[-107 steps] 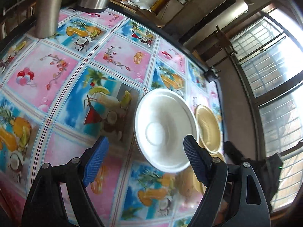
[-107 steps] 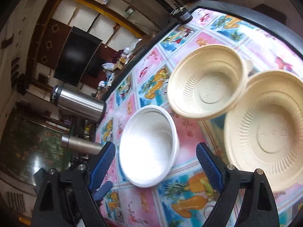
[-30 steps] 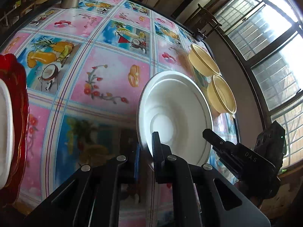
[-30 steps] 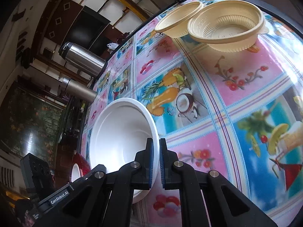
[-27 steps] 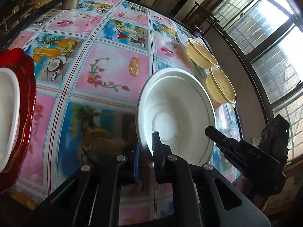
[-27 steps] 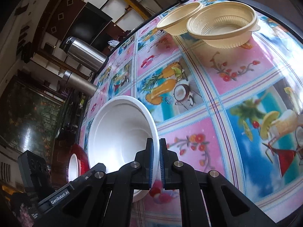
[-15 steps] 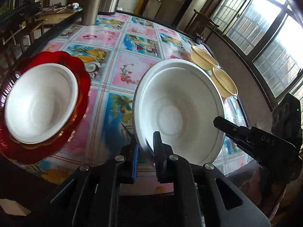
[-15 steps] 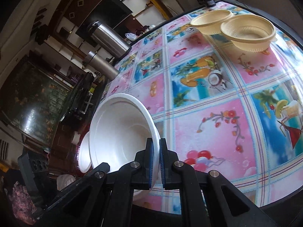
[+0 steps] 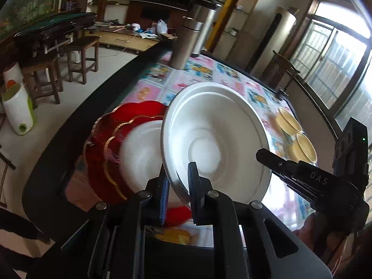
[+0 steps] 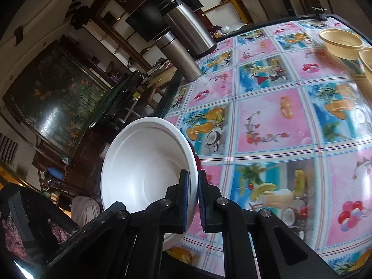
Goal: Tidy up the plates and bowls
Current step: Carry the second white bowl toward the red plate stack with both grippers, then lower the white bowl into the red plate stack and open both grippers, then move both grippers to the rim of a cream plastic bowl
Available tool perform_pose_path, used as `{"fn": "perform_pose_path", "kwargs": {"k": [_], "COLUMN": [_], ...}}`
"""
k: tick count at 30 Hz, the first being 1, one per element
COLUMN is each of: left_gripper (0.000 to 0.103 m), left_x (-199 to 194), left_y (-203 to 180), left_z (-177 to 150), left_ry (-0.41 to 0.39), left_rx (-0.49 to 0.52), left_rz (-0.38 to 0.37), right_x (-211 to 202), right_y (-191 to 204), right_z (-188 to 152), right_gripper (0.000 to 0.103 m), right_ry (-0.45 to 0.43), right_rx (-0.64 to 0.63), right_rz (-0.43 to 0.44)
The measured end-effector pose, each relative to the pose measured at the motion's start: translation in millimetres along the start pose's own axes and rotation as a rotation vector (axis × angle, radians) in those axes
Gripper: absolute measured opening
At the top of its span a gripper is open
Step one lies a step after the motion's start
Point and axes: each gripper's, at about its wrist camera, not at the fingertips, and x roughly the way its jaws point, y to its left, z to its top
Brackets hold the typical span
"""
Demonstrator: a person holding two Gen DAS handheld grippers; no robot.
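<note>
A white foam bowl [image 9: 214, 144] hangs tilted above the table, held from both sides. My left gripper [image 9: 177, 190] is shut on its near rim. My right gripper [image 10: 193, 186] is shut on the opposite rim of the same white bowl [image 10: 144, 167]; its tip shows in the left wrist view at the bowl's right edge. Just behind and left of the held bowl lies a red scalloped plate [image 9: 104, 139] with a second white bowl [image 9: 141, 153] in it, blurred. Two beige bowls [image 9: 288, 121] [image 10: 340, 39] sit at the far side.
The table wears a fruit-print cloth [image 10: 279, 121] with a dark edge [image 9: 76, 125]. Two steel flasks [image 10: 188, 28] [image 10: 176, 55] stand at the far corner. Wooden stools [image 9: 79, 53] and a white-green container [image 9: 18, 109] stand on the floor to the left.
Both grippers, open around the bowl at first, shut on its rims and lifted it. It has travelled toward the red plate, which now lies partly behind it.
</note>
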Motion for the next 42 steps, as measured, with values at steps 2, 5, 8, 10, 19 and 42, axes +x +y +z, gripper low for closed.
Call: {"fn": "perform_pose_path", "kwargs": {"k": [2,5,8,10,19,42], "left_gripper": [0.012,0.012,0.013,0.022,0.065,0.073], "left_x": [5.6,16.4,28.3,31.5,14.1,17.4], "left_y": [10.1,22.7,31.3,33.8,51.0,-178.1], "left_z": [0.5,-0.9,-0.8,-1.8,-0.2,-77.6], "left_ry": [0.003,0.015,0.026,0.030,-0.045,0.044], "left_rx": [-0.014,-0.030,-0.043,-0.040,-0.053,0.451], "left_rz": [0.022,0.038,0.047,0.063,0.175,-0.339], "right_x": [15.3,31.5,42.0,45.8,11.8,-93.3], "right_y": [8.7,17.1,20.1,18.0,-20.3,-204.5], "right_z": [-2.6,-8.4,-13.1,-14.3,-9.3,8.6], "right_gripper": [0.011,0.011,0.011,0.012,0.040,0.060], "right_ry": [0.015,0.018,0.017,0.017,-0.078,-0.376], "right_rx": [-0.015,-0.051,-0.080,-0.088,0.014,0.199], "right_rz": [-0.010,-0.043,-0.066,-0.075,0.024,-0.305]}}
